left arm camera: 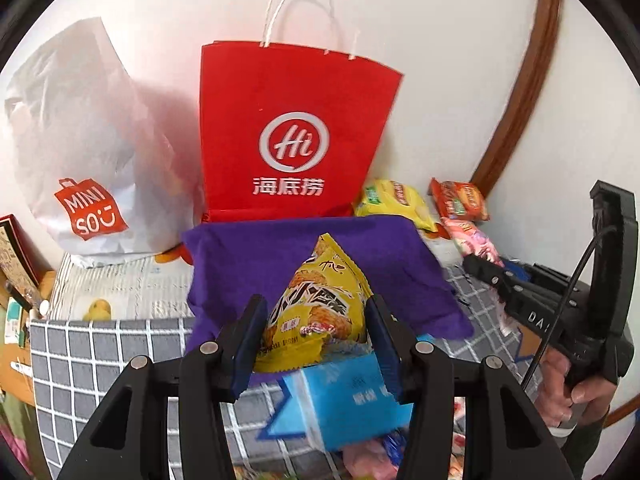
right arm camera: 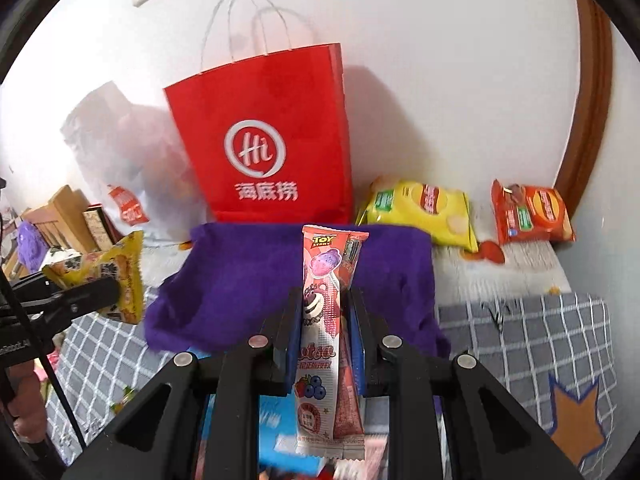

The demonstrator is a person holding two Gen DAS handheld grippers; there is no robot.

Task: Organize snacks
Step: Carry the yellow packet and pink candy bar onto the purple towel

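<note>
My left gripper [left arm camera: 316, 320] is shut on a yellow snack packet [left arm camera: 318, 304], held up over a purple cloth [left arm camera: 256, 264]. In the right wrist view the same yellow snack packet [right arm camera: 116, 276] shows at the left in the left gripper's black fingers [right arm camera: 80, 296]. My right gripper [right arm camera: 325, 320] is shut on a long pink Toy Story snack packet [right arm camera: 322, 316], standing upright between the pads above the purple cloth [right arm camera: 248, 280]. A red paper bag [left arm camera: 292, 132] with white handles stands behind the cloth against the wall, also seen as the red paper bag [right arm camera: 268, 140].
A white Miniso bag [left arm camera: 88, 168] stands left of the red one. A yellow chip bag [right arm camera: 420, 208] and an orange chip bag [right arm camera: 532, 212] lie right of it by the wall. A blue packet [left arm camera: 348, 392] lies below my left gripper on the grey checked bedding [left arm camera: 100, 360].
</note>
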